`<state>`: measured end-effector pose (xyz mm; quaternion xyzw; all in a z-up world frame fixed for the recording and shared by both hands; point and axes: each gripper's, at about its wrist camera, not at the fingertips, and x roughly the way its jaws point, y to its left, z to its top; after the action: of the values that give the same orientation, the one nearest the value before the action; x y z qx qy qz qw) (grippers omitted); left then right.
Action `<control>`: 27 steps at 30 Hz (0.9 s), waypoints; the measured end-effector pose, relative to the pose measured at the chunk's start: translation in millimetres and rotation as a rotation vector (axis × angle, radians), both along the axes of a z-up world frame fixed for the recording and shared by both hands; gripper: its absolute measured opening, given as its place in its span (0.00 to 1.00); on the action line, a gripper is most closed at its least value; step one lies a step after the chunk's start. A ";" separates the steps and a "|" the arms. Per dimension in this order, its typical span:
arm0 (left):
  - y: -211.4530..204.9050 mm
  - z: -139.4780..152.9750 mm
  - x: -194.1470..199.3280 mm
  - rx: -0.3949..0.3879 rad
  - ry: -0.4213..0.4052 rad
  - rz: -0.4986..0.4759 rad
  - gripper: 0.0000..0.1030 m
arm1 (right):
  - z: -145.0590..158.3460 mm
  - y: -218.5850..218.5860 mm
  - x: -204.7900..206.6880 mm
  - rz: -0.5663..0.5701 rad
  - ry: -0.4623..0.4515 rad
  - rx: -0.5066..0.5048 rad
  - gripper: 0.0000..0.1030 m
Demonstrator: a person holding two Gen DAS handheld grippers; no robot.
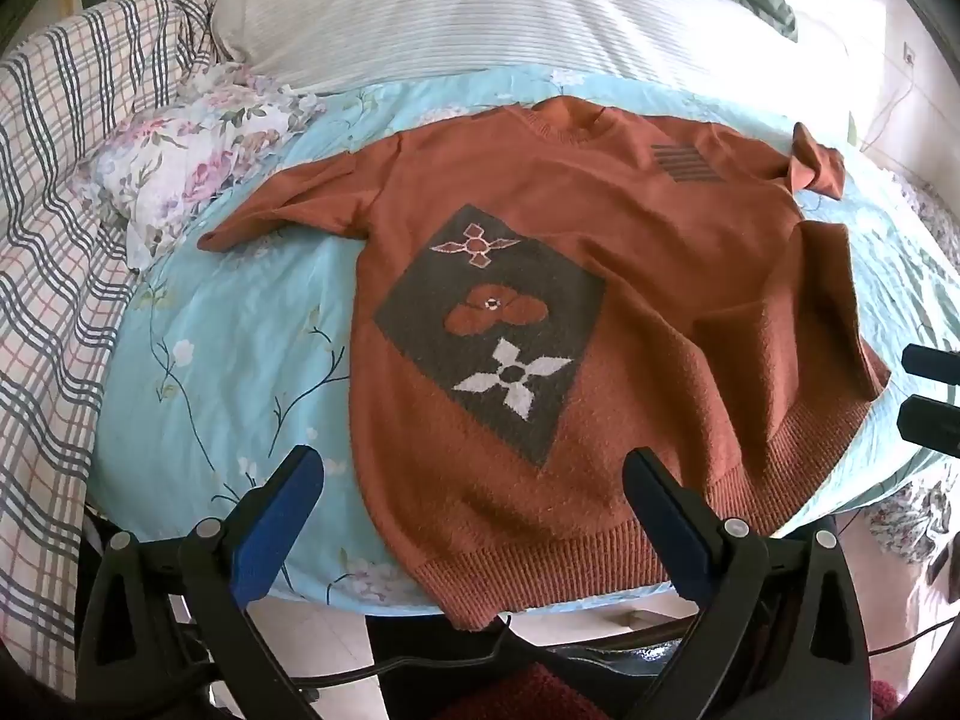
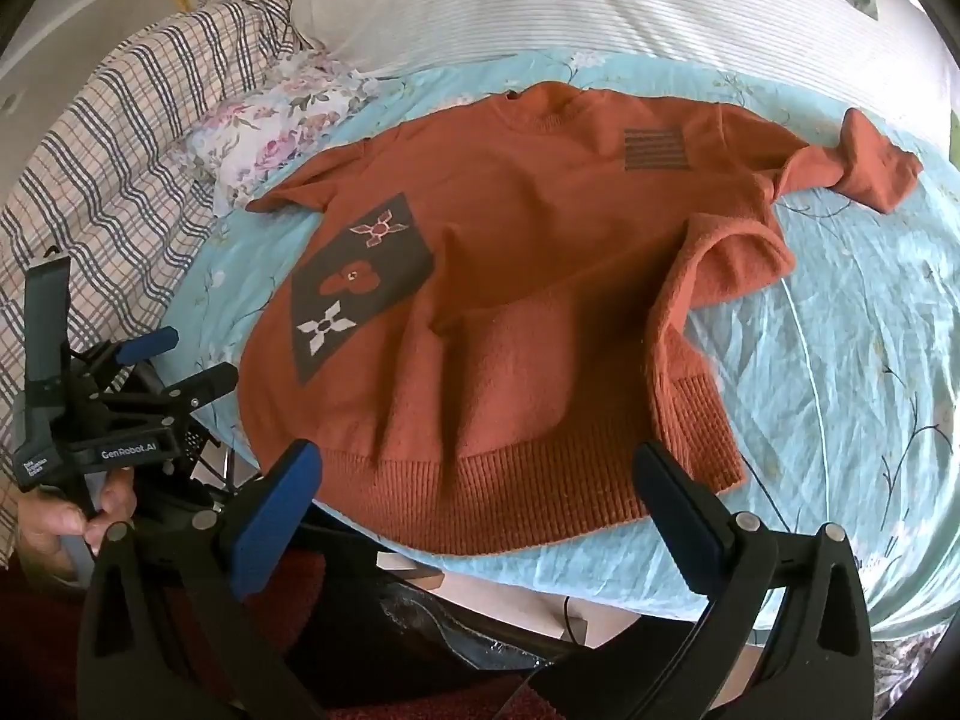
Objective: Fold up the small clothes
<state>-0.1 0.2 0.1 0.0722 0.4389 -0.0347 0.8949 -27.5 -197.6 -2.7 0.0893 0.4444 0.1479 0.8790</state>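
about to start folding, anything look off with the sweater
Yes. The sweater lies face up but not flat: its right side edge is flipped over onto the body, and the right sleeve is bunched. The left sleeve lies flat. Both grippers are open, holding nothing.

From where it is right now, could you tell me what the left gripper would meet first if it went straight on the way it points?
Probably the ribbed hem of the rust-orange knitted sweater lying on the light blue floral sheet; the open left gripper points at it, though depth is uncertain.

Rust sweater (image 1: 600, 276) front-up; unfolded
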 end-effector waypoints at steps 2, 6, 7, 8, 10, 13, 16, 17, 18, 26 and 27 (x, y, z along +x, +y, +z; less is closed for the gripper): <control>-0.3 -0.3 -0.3 0.001 -0.001 -0.001 0.97 | 0.3 -0.1 0.9 -0.001 0.001 -0.002 1.00; 3.2 0.4 1.2 -0.006 -0.001 -0.002 0.97 | -0.4 -0.1 1.1 0.001 -0.001 -0.001 1.00; 2.9 0.1 1.1 -0.007 -0.001 -0.001 0.97 | -0.1 -0.1 1.3 0.001 -0.002 -0.001 1.00; 1.9 -0.5 0.6 -0.007 -0.003 -0.001 0.97 | 0.2 -0.2 1.5 0.001 -0.002 0.000 1.00; 1.3 -1.1 0.8 -0.009 -0.003 -0.001 0.97 | -0.1 -0.1 1.5 0.001 0.000 0.000 1.00; 1.3 -0.2 1.7 -0.010 -0.005 0.000 0.97 | -0.5 0.1 1.0 0.001 0.000 0.001 1.00; 8.1 -1.2 6.0 -0.015 -0.005 0.001 0.97 | -0.6 0.3 0.8 0.002 0.002 0.004 1.00; 7.0 0.5 4.8 -0.016 -0.005 0.001 0.97 | -0.4 0.4 0.7 0.002 0.001 0.004 1.00; 5.7 0.2 2.8 -0.015 -0.004 0.002 0.97 | -0.1 0.4 0.6 0.002 0.000 0.004 1.00; 5.0 -1.0 1.4 -0.004 0.004 0.001 0.97 | -9.1 -3.9 -8.4 0.001 -0.003 0.001 1.00; 4.7 -1.2 1.5 0.000 0.005 0.001 0.97 | -0.6 -1.5 -1.9 0.000 -0.004 0.003 1.00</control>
<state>1.4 4.9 -1.1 0.0716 0.4411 -0.0344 0.8939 -29.4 -199.1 -3.3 0.0902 0.4427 0.1487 0.8797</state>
